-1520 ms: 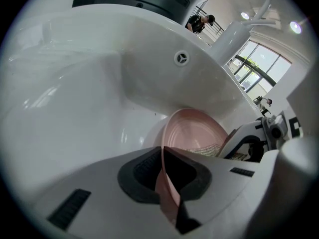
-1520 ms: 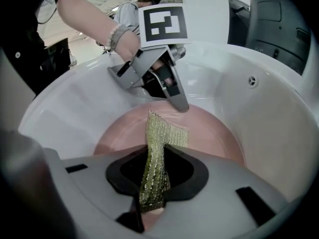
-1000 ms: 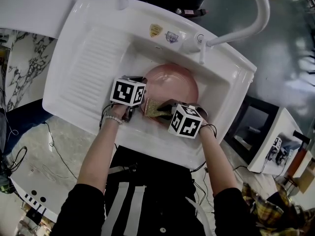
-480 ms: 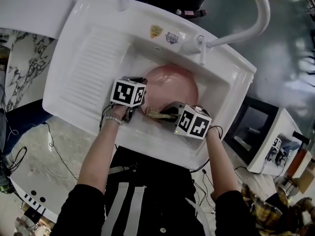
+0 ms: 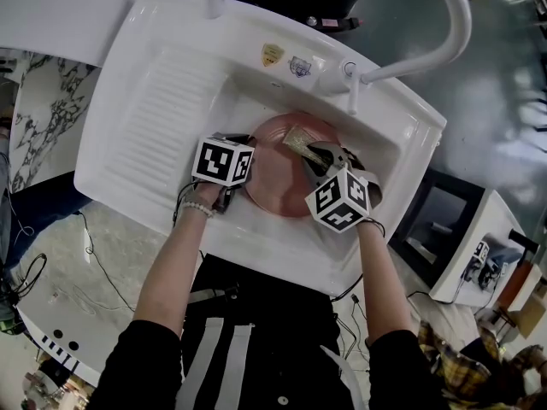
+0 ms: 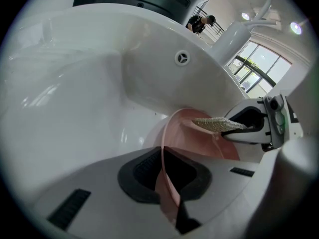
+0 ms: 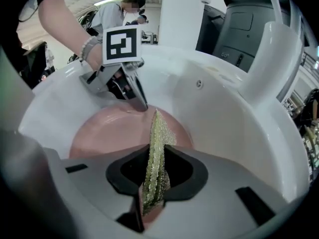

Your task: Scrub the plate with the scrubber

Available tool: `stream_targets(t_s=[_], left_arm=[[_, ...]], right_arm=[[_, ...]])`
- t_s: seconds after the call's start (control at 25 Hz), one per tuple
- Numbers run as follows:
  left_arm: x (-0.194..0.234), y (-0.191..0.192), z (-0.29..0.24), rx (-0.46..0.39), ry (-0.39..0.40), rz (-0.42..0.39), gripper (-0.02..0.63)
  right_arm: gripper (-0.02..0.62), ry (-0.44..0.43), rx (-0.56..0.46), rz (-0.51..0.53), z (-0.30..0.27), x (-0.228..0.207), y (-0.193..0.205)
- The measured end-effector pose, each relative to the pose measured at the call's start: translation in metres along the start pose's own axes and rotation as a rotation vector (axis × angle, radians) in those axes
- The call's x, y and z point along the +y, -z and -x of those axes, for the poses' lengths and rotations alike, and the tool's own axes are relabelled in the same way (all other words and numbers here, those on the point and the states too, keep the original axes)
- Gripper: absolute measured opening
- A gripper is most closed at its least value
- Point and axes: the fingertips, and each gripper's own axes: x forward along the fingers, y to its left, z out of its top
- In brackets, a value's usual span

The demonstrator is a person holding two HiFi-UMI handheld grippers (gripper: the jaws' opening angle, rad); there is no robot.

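Observation:
A pink plate (image 5: 286, 182) lies tilted in the white sink basin (image 5: 385, 156). My left gripper (image 5: 243, 176) is shut on the plate's left rim (image 6: 164, 156), which runs thin between the jaws. My right gripper (image 5: 314, 155) is shut on a flat yellow-green scrubber (image 5: 299, 139); the scrubber (image 7: 156, 153) stands on edge between the jaws. Its tip rests on the far part of the plate (image 7: 104, 133), close to the left gripper (image 7: 130, 91). From the left gripper view the scrubber (image 6: 212, 124) pokes out of the right gripper (image 6: 251, 126) over the plate's face.
A white curved faucet (image 5: 444, 32) arches over the sink's far right corner. A ribbed drainboard (image 5: 162, 109) lies left of the basin. An overflow hole (image 6: 182, 58) sits in the basin's back wall. Marble counter (image 5: 102, 254) borders the near side.
My right gripper has swept the scrubber from the plate's near rim across to its far side, turning as it went. The left gripper and plate have stayed put.

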Motion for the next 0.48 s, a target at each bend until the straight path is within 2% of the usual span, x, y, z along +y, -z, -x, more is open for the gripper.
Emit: stream_targets(t_s=[0.16, 0.48], left_arm=[[0.0, 0.0, 0.0, -0.001, 0.002, 0.001, 0.012], [0.0, -0.001, 0.001, 0.0, 0.002, 0.002, 0.012]], right_arm=[[0.075, 0.08, 0.052, 0.023, -0.008, -0.014, 0.009], [0.077, -0.003, 0.12, 0.071, -0.029, 0.015, 0.022]])
